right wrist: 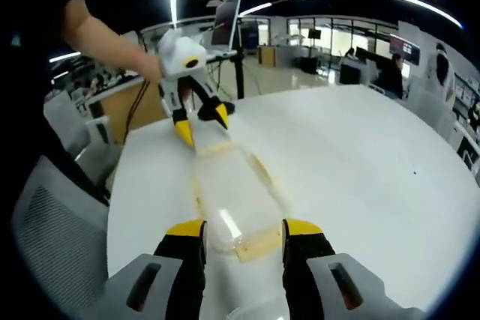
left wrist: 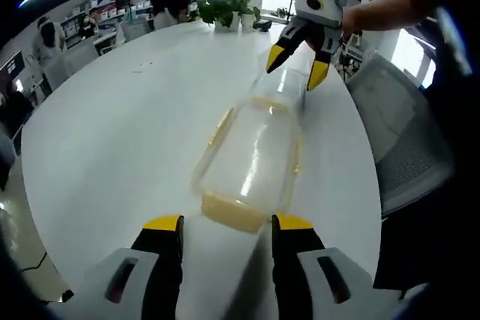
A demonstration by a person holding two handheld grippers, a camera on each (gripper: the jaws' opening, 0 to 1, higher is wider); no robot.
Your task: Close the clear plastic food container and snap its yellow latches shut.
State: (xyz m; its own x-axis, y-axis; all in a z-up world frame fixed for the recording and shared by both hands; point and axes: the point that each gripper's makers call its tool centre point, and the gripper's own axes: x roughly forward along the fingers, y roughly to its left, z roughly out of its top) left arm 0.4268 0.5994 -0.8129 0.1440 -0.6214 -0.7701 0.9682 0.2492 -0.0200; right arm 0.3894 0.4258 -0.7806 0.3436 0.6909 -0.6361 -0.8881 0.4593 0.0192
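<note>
Left gripper [left wrist: 225, 224]: yellow-tipped jaws spread apart, rising from the bottom of the left gripper view, level with the near end of the container, one jaw to each side of it and holding nothing. In the right gripper view the same gripper [right wrist: 201, 124] hangs at the container's far end, jaws spread, tips just above or touching that end; contact cannot be told.

Right gripper [right wrist: 244, 228]: jaws spread wide, one to each side of the container's near end in its own view, nothing pinched. In the left gripper view it [left wrist: 297, 64] comes in from the upper right on a person's bare forearm [left wrist: 375, 9], jaws apart over the far end.

Clear plastic food container [left wrist: 251, 157]: long and narrow, lying flat on the surface close to its edge beside the chair, lengthwise between the two grippers. Whether the lid is fully seated cannot be told.

Yellow latches [left wrist: 232, 213]: pale yellow strips at the ends and along the long sides; their position is too blurred to tell.

Surface [left wrist: 127, 118]: white, round-edged.

Chair [left wrist: 409, 136]: grey mesh, just beside the surface's edge.

Plant [left wrist: 223, 7]: green, potted, at the far edge.
</note>
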